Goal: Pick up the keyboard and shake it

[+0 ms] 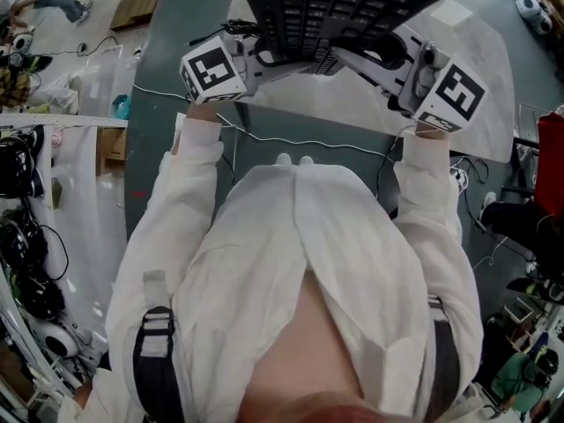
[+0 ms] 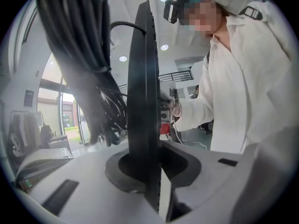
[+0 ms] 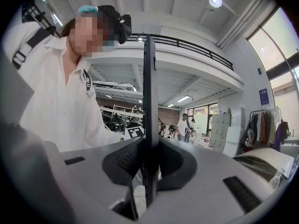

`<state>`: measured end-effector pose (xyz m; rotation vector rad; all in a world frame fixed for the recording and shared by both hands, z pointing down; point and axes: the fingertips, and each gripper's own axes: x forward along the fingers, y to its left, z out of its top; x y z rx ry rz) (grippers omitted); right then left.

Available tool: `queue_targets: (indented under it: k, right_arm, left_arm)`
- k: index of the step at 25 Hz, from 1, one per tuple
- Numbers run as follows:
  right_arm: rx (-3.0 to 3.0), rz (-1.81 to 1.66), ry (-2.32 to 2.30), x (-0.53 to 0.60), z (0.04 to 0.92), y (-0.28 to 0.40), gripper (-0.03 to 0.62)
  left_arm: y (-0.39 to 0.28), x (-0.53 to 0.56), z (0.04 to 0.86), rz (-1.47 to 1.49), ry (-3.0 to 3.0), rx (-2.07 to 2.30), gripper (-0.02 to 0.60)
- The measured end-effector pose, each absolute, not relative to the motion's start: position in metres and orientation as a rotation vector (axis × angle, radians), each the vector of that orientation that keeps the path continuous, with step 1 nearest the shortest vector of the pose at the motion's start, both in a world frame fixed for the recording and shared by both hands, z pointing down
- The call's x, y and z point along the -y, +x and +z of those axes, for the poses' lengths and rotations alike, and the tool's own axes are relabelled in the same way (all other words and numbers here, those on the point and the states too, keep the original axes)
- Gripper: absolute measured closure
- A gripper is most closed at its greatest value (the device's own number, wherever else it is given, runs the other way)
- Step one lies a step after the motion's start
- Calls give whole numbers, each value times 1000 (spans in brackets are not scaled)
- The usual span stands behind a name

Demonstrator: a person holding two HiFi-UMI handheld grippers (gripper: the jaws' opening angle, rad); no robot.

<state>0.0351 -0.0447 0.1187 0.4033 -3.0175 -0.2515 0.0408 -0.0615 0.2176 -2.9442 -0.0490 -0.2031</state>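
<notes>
Keyboard: the black keyboard (image 1: 335,7) sits at the top centre of the head view with its key face turned up towards the camera. It seems to be held above the grey table (image 1: 167,60) rather than resting on it.
Left gripper: the left gripper (image 2: 149,171) has its jaws closed to a narrow gap on the keyboard's thin edge, which stands between them as a dark upright blade.
Right gripper: the right gripper (image 3: 148,167) clamps the opposite edge in the same way, with its pads pressed against both faces.
Why both ends: a pinch at each side probably keeps the long board from swinging or twisting when it is shaken.
Why edge-on: gripping across the thin edge lets narrow jaws hold a wide object.
Cable: a bundle of dark cable (image 2: 84,55) hangs at the upper left of the left gripper view, blurred. I cannot tell where it is attached.
Stage: the pick-up looks done and the board is held ready for shaking.
Risk: the slim edges could slip out of the pads in a sharp shake.
</notes>
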Motion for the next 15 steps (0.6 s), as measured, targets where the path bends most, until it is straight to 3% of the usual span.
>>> queue_targets:
  k: [15]
  right_arm:
    - [3051, 21, 489, 73, 133, 48, 508]
  left_arm:
    - [49, 67, 233, -237, -3119, 83, 499]
